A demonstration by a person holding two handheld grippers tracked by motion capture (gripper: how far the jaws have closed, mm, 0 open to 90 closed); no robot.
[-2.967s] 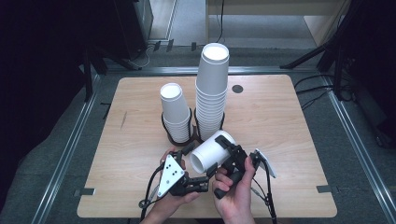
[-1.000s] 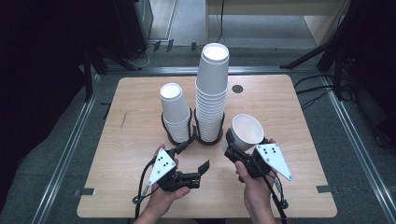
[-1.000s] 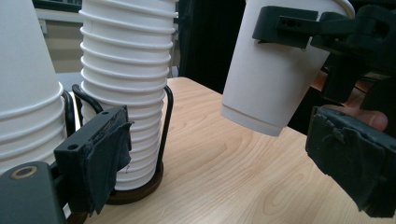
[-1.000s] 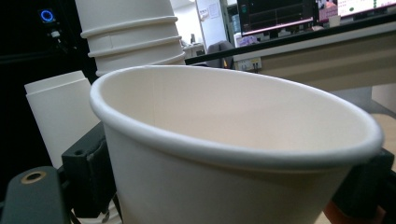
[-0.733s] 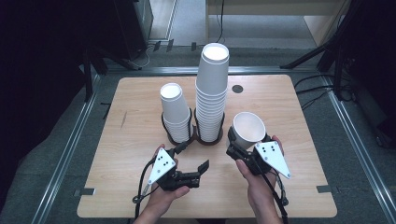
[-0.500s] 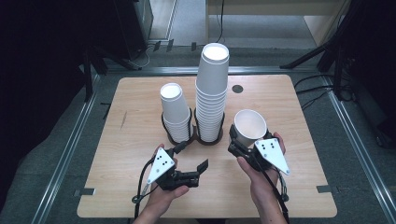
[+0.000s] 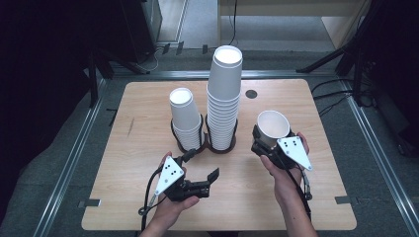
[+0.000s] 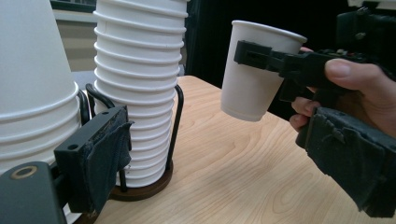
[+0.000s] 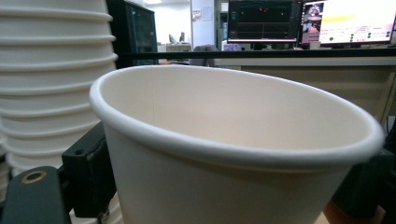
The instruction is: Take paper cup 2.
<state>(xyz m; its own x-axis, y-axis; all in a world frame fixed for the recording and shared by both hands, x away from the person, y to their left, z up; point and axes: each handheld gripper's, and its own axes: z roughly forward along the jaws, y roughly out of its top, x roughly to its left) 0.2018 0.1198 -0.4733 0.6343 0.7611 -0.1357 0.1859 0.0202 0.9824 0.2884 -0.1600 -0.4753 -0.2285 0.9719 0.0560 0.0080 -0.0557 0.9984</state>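
Right tool [image 7: 267, 140] pinches one paper cup [image 7: 272, 126], held up above the table [image 7: 296, 207], right of the tall stack [image 7: 223, 98] | left tool [image 7: 200, 170] spread, holds nothing | done: cup is off the stack | left: set it down

The table [image 7: 148, 207] is lit well from above, but the room around it is very dark. The white cup [image 9: 224, 154] sits so near the right gripper view's camera that its rim looks soft, and the bright screens [image 9: 303, 21] behind it are blurry.
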